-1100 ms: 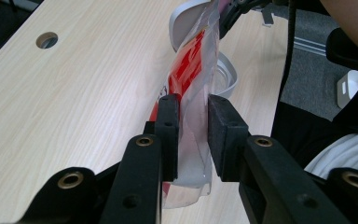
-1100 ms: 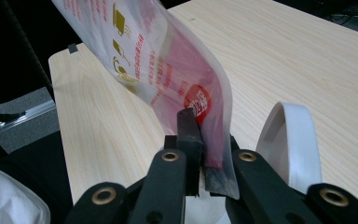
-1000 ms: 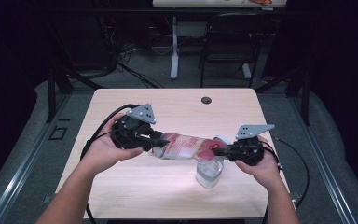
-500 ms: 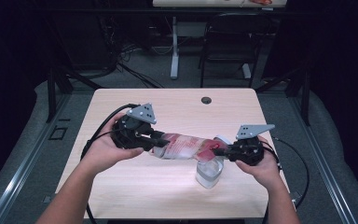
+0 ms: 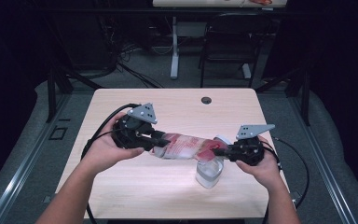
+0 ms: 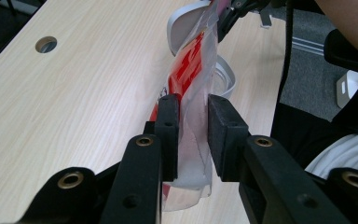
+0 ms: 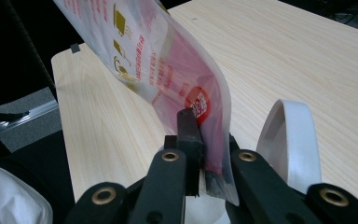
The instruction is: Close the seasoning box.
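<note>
Holding the red-printed plastic pouch (image 5: pixel 186 146) stretched above the tabletop (image 5: pixel 168 196), left gripper (image 5: pixel 154 140) and right gripper (image 5: pixel 220 151) each pinch one end, apparently tilting its mouth toward the open clear jar (image 5: pixel 209 173).

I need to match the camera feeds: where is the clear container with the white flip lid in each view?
High view: clear container right of centre, below the pouch.
Left gripper view: top centre, behind the pouch.
Right gripper view: its white lid at lower right.
Shared landmark: the red-and-clear pouch.
</note>
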`<state>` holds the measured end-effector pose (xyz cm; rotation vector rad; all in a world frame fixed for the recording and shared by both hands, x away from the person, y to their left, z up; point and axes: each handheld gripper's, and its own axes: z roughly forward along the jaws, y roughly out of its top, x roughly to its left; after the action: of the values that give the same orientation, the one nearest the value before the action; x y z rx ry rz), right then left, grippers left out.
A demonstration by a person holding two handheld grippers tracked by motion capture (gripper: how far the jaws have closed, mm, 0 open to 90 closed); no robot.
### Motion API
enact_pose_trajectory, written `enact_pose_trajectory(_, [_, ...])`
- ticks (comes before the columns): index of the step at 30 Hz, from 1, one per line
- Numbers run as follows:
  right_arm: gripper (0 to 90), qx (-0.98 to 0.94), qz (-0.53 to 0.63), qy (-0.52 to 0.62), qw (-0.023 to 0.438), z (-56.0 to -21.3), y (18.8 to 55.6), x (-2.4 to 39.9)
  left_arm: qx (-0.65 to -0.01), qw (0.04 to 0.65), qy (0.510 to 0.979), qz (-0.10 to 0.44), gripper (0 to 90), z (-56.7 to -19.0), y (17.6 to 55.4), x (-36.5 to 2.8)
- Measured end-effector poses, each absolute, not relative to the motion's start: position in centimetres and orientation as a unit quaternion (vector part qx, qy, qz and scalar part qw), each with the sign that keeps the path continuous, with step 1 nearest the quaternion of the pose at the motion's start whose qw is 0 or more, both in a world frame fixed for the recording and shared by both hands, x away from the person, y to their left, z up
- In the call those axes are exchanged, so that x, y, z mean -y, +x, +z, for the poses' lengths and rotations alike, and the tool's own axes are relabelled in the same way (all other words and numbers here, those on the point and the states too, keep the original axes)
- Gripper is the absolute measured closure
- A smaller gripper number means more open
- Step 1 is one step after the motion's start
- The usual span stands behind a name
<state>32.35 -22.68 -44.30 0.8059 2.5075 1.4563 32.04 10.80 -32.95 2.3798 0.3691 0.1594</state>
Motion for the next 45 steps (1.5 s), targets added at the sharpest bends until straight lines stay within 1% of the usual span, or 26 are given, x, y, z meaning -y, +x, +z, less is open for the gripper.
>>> enact_pose_trajectory(45, [87.9, -0.833, 0.482, 0.264, 0.065, -43.97, 32.18, 23.09, -0.137, 0.359, 0.921, 0.063, 75.1, -32.37, 31.97, -10.33])
